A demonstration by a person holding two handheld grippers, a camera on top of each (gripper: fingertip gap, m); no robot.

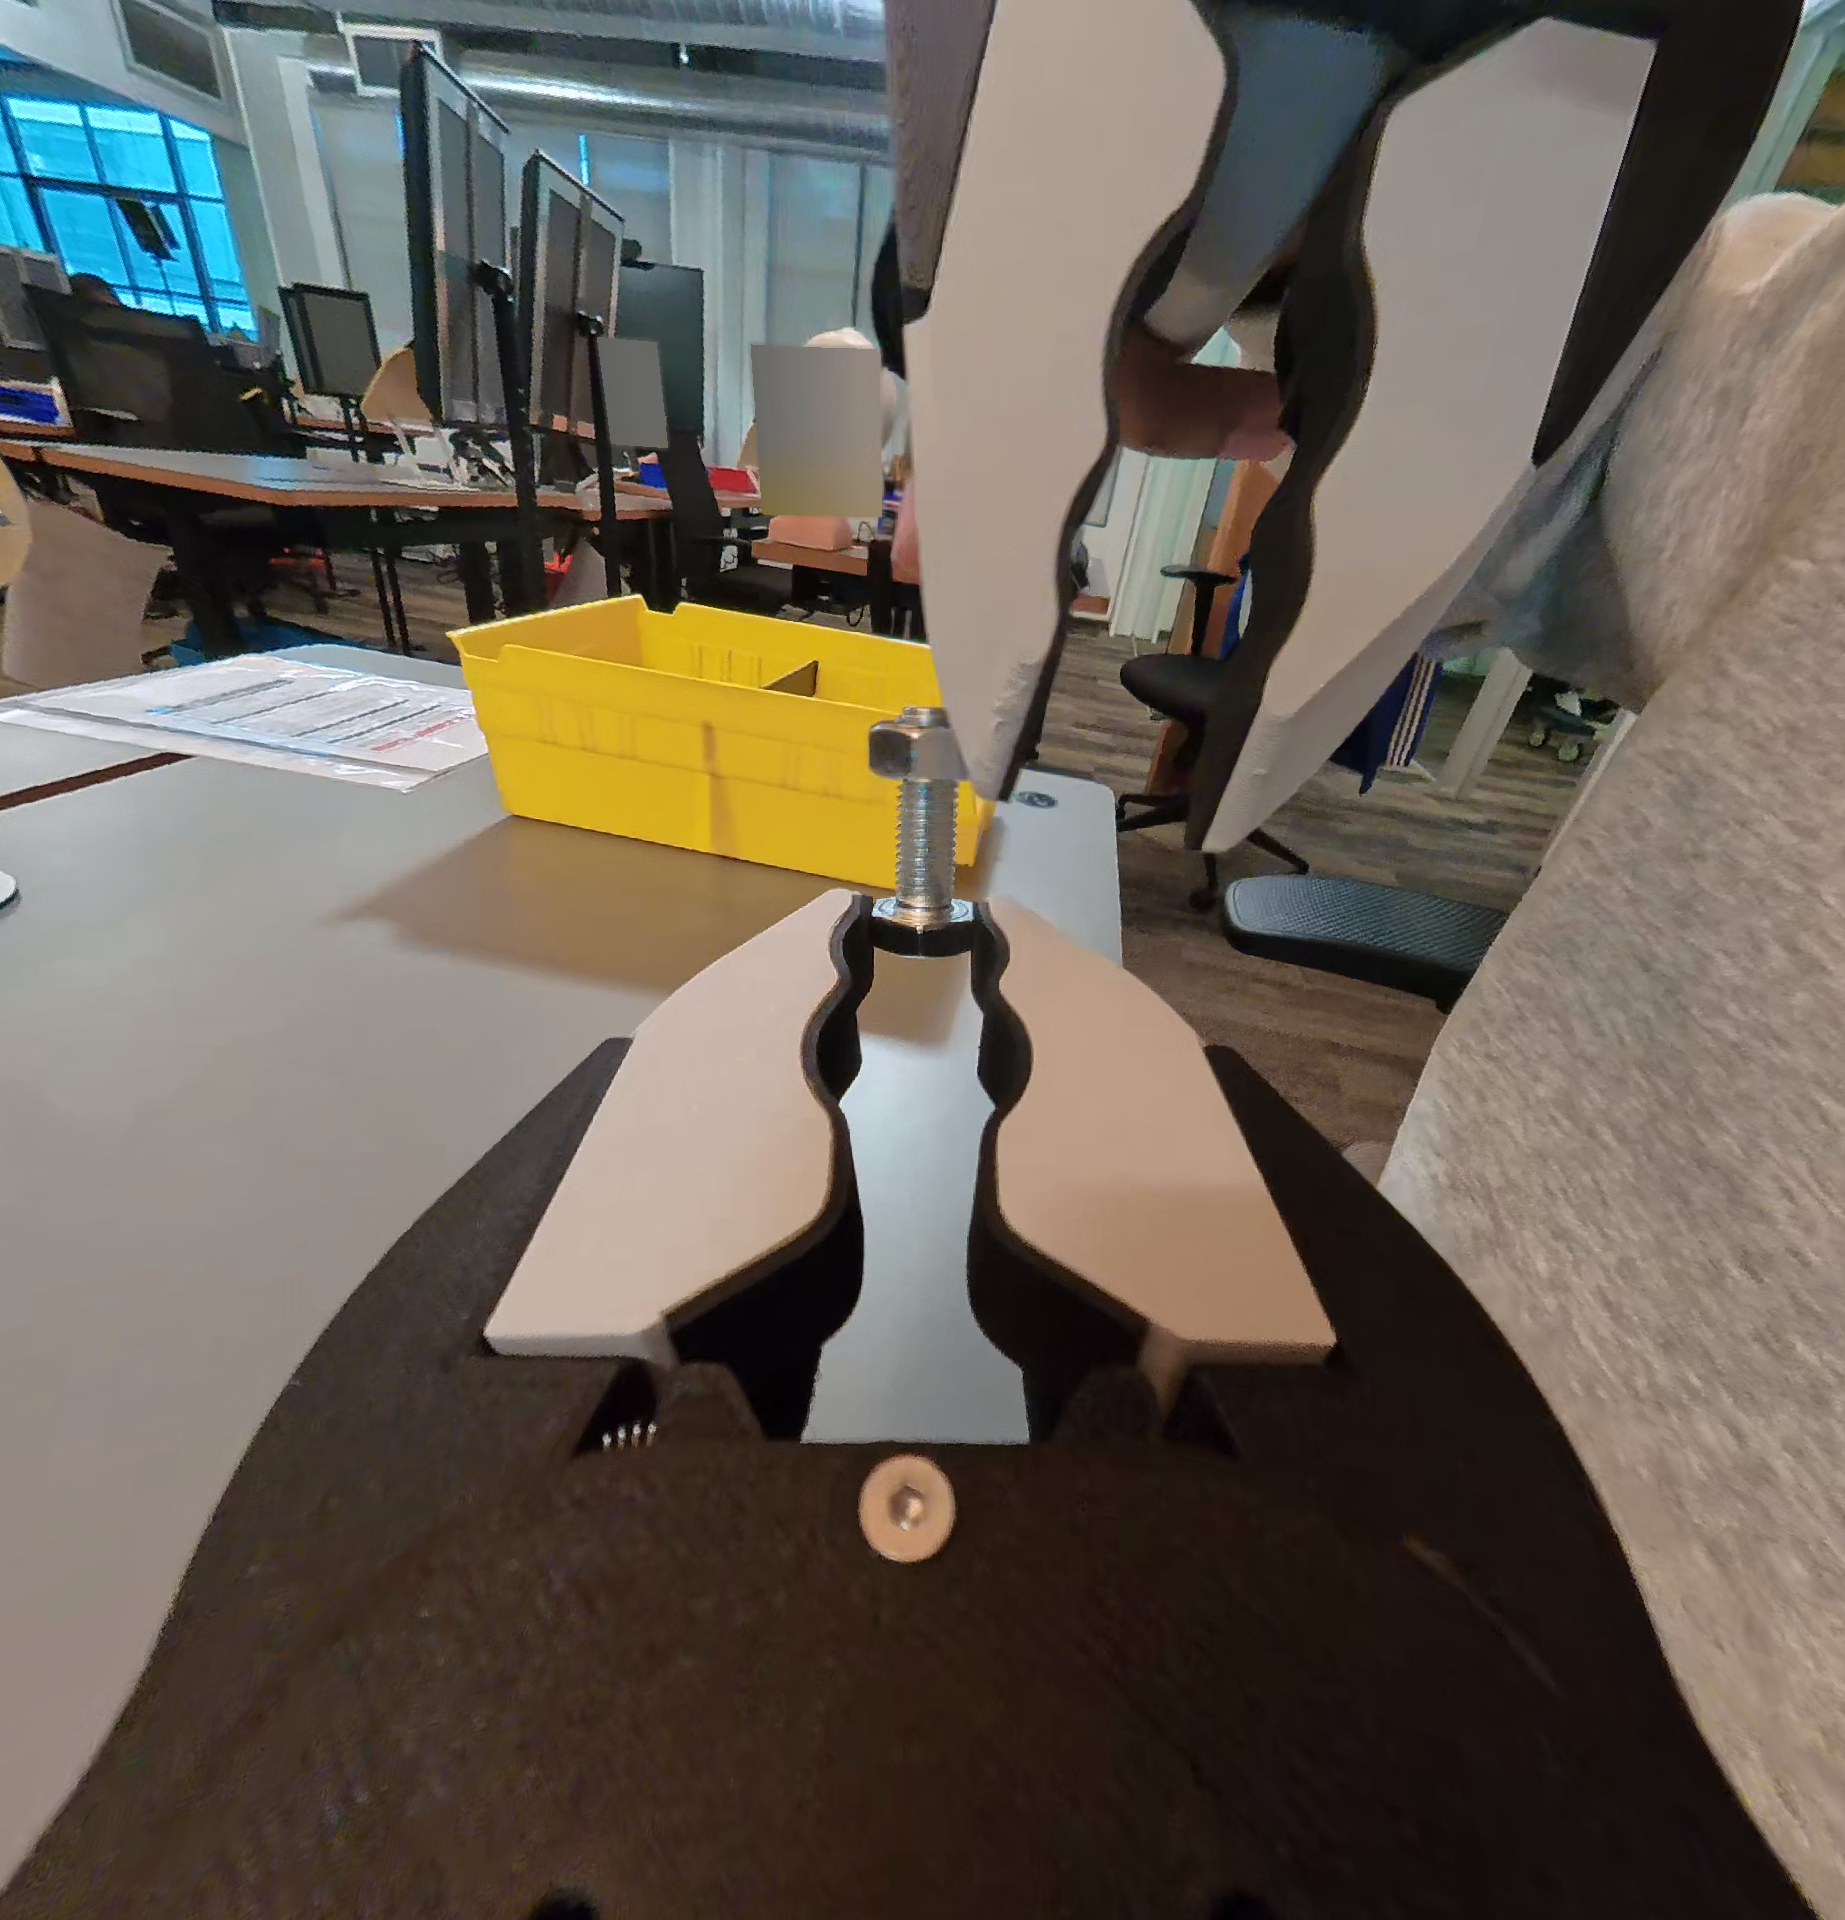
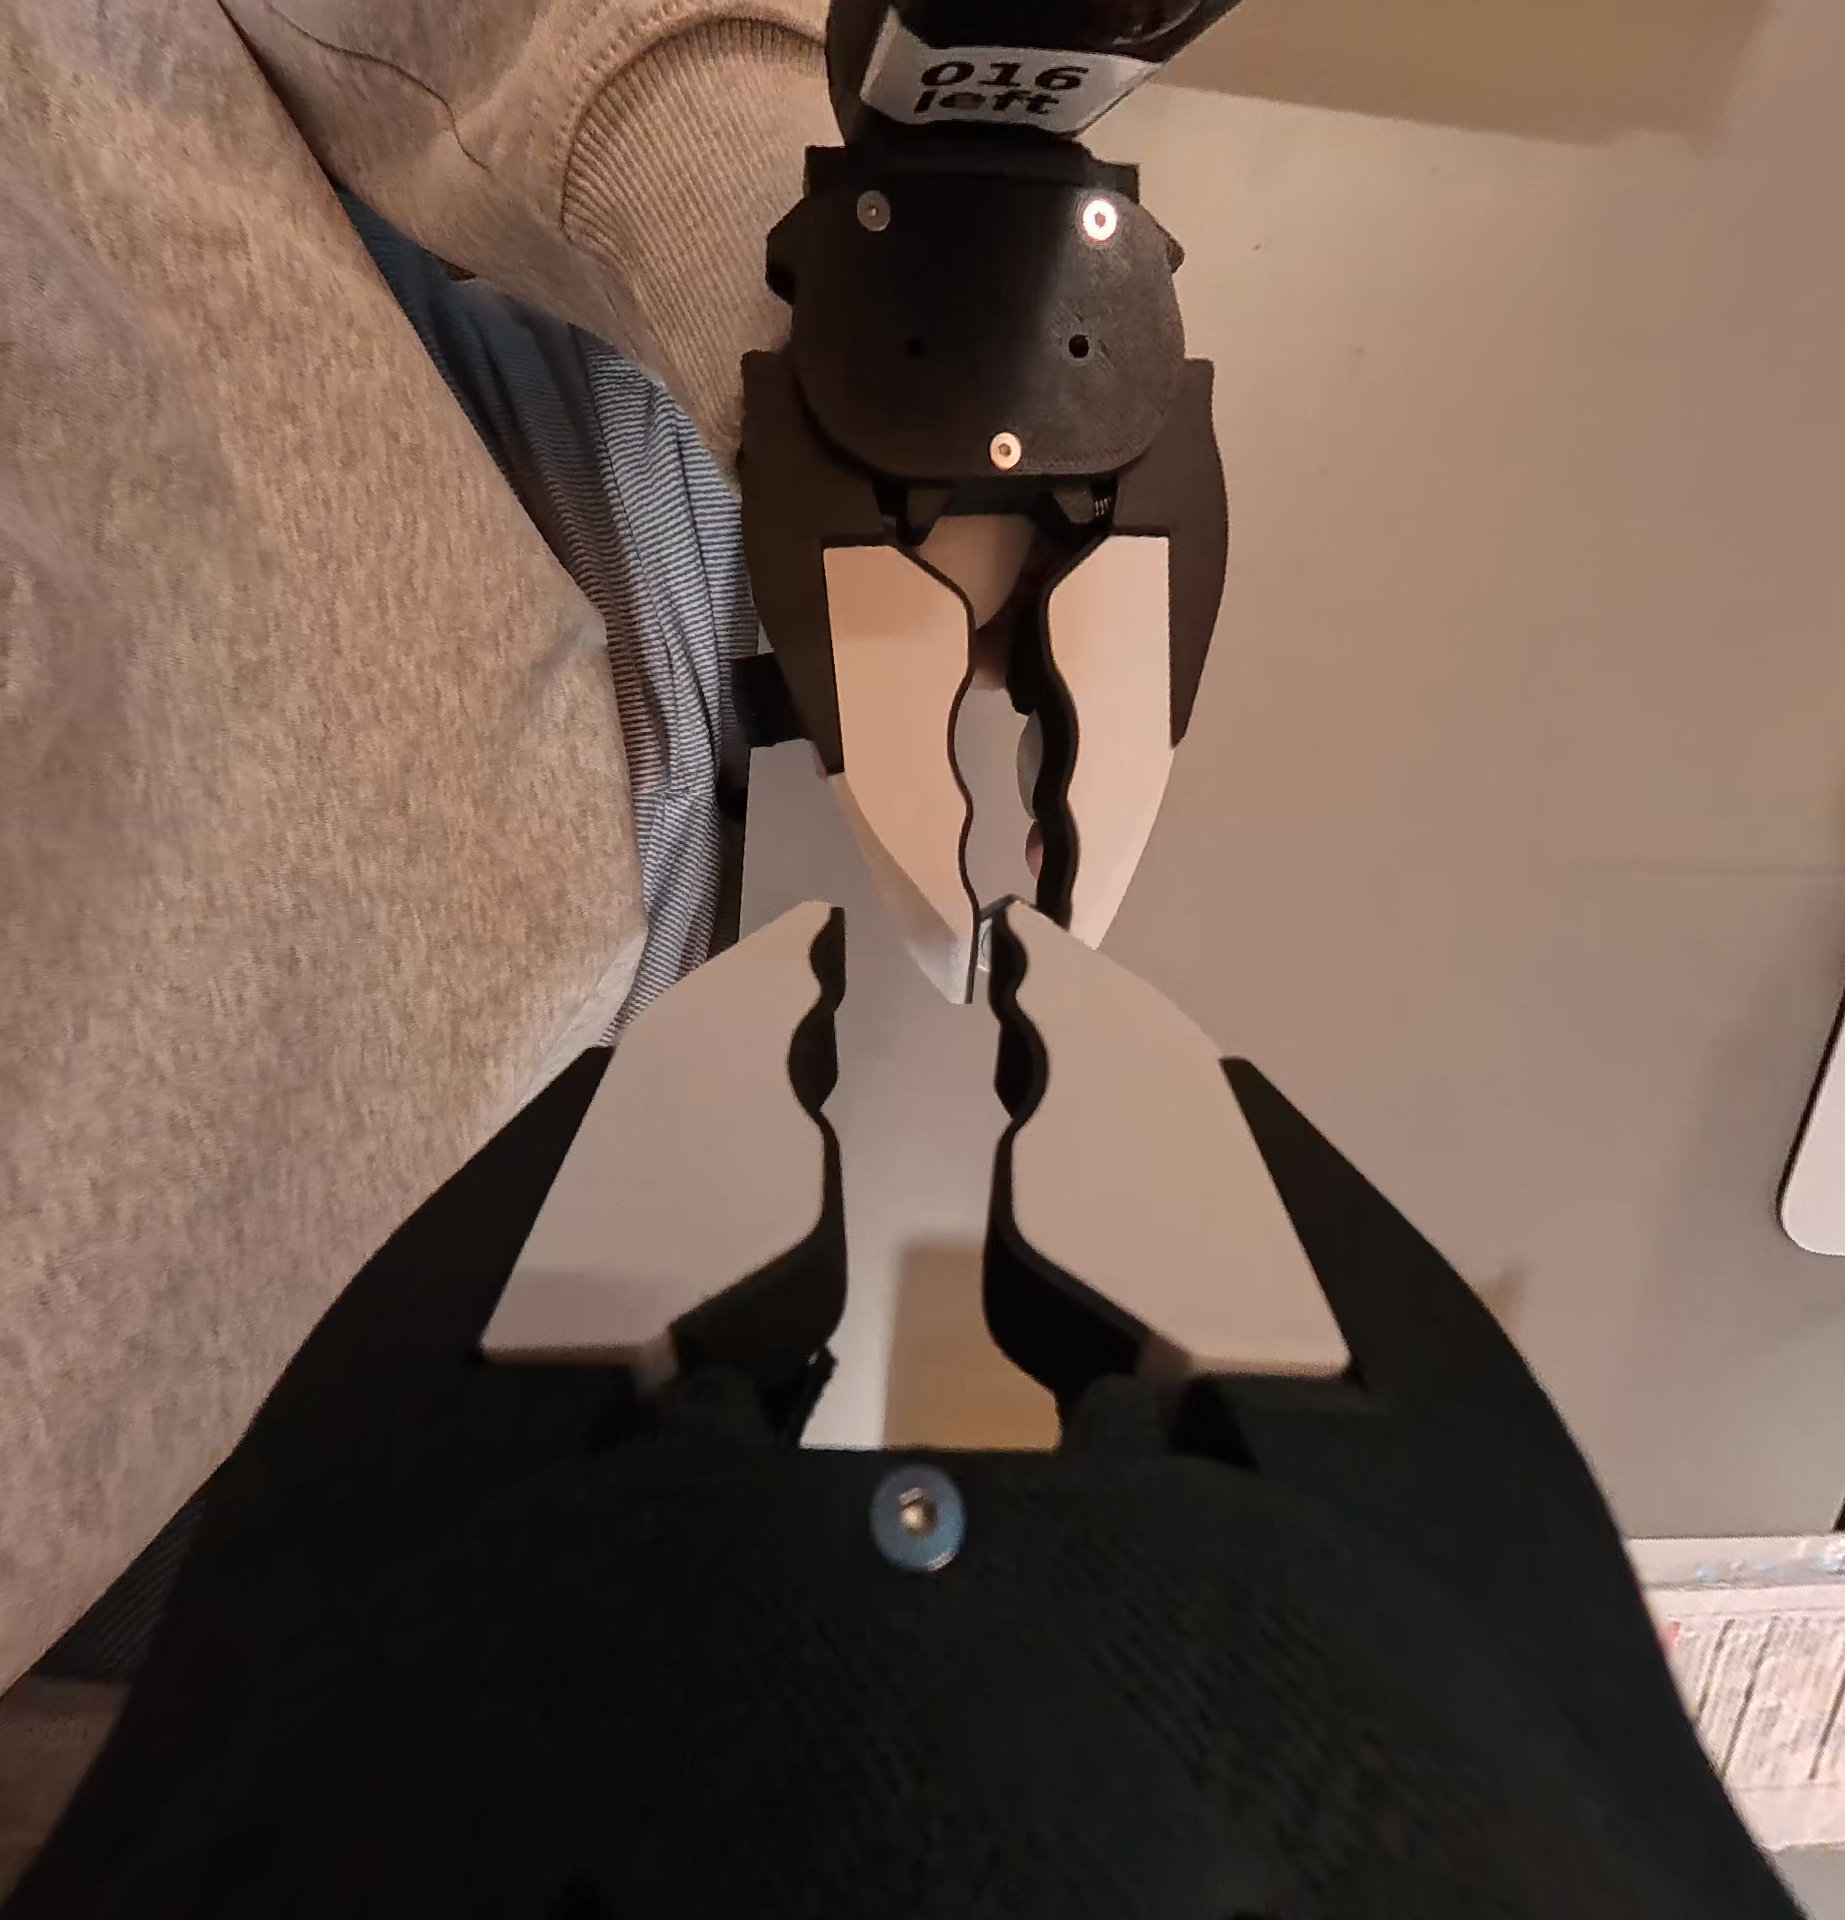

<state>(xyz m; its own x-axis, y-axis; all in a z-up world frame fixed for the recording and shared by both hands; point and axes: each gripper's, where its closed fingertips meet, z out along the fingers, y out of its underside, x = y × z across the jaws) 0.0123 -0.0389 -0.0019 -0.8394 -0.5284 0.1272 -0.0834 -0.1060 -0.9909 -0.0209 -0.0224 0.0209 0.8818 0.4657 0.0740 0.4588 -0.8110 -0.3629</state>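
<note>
The left gripper (image 1: 923, 920) clamps the head of an upright, threaded silver steel bolt (image 1: 925, 847). The right gripper (image 1: 1105, 810), fingers parted, touches its square nut (image 1: 905, 744) (yellow plastic bin (image 1: 627, 748) beyond, on the grey table (image 1: 222, 987)).

bright threaded metal bolt (image 1: 926, 831); glossy yellow plastic bin (image 1: 679, 727); smooth matt grey table (image 1: 222, 987); fuzzy grey knit sleeve (image 1: 1676, 935).

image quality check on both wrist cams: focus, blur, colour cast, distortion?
Left wrist view: the bolt and yellow bin are sharp; the grey sleeve at the right edge is smeared; strong fisheye bends the table edge; daylight, neutral colour. Right wrist view: warm orange cast, dimmer, softer overall; the right tool body is near-black with little detail; the left tool beyond it is in fair focus.
</note>
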